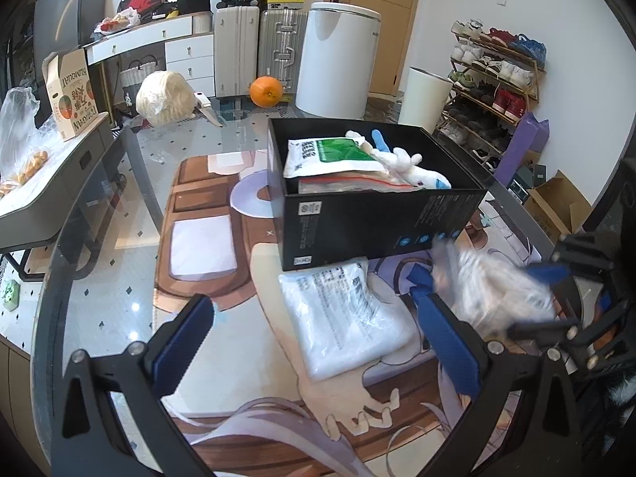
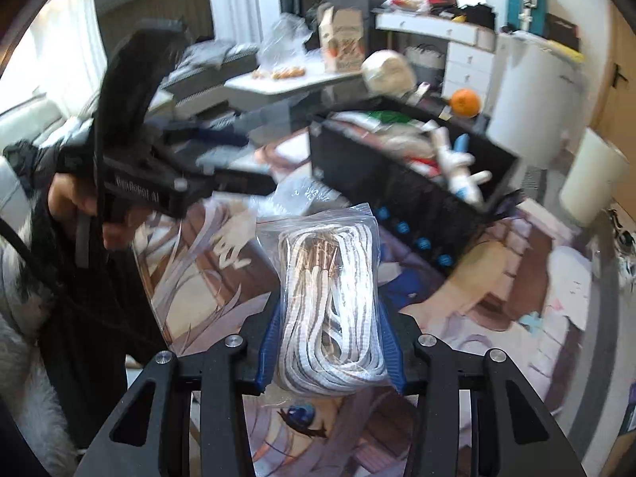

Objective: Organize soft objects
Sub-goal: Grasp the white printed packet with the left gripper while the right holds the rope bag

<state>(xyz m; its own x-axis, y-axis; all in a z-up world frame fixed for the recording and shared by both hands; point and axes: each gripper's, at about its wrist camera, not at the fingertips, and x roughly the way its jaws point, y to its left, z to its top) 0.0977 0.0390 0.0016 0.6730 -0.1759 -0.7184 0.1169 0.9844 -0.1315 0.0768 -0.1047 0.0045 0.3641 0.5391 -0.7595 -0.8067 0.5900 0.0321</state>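
Note:
My right gripper point(image 2: 330, 349) is shut on a clear bag of white cords point(image 2: 332, 298) and holds it above the printed mat. In the left wrist view the same bag point(image 1: 497, 290) is a blur at the right, in the right gripper point(image 1: 477, 282). My left gripper point(image 1: 314, 338) is open and empty, low over the mat, near a flat white packet point(image 1: 342, 318). The black box point(image 1: 377, 222) behind holds a green-and-white pouch point(image 1: 334, 155), a red-zip bag point(image 1: 349, 185) and a white plush toy point(image 1: 409, 167). The box point(image 2: 397, 183) also shows in the right wrist view.
A printed mat point(image 1: 222, 318) covers the glass table. An orange point(image 1: 265, 91) and a wrapped pale bundle point(image 1: 165, 97) sit at the table's far edge. A white bin point(image 1: 338, 55), suitcases point(image 1: 238, 47) and a shoe rack point(image 1: 493, 79) stand behind.

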